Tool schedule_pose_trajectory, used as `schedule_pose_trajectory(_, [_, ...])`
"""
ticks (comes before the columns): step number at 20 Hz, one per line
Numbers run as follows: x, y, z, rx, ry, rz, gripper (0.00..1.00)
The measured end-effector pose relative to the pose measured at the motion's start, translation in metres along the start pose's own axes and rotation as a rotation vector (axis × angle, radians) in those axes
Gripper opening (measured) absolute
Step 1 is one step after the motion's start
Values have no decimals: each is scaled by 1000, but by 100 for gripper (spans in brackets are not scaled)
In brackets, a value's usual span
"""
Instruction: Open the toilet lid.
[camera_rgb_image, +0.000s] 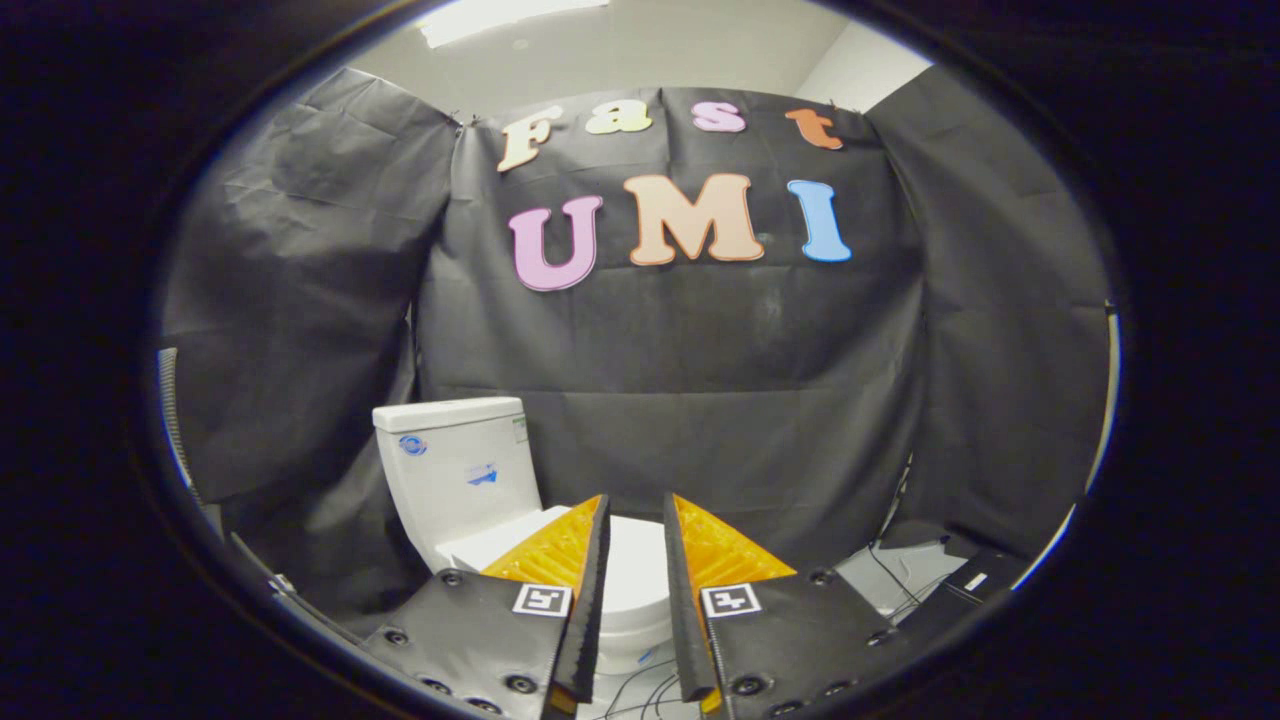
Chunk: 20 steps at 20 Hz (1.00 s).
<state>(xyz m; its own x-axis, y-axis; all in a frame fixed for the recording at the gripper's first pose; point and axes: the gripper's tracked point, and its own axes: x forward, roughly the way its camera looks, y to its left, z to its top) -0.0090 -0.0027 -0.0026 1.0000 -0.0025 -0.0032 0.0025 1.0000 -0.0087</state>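
Your tool (636, 520) is open, its two fingers (590, 590) parted by a narrow gap and gripping nothing. The toilet (470, 480) stands beyond the fingers, its tank ahead and to the left of them. The toilet lid (637, 570) is down, showing through the gap between the fingers, apart from them. Cables (640, 690) lie on the floor (890, 585) below the bowl.

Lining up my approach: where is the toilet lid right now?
In the gripper view the toilet lid lies closed just beyond the open gripper, showing between its fingers, ahead of the white tank and before the black cloth wall.
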Motion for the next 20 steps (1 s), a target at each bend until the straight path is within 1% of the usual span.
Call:
schedule_pose_trajectory(1, [2, 0, 0, 3, -6, 1, 33])
schedule_pose_trajectory(9, [1, 1, 1, 1, -3, 2, 88])
schedule_pose_trajectory(14, [-1, 1, 0, 1, 1, 2, 100])
schedule_pose_trajectory(20, [0, 2, 1, 0, 1, 1, 100])
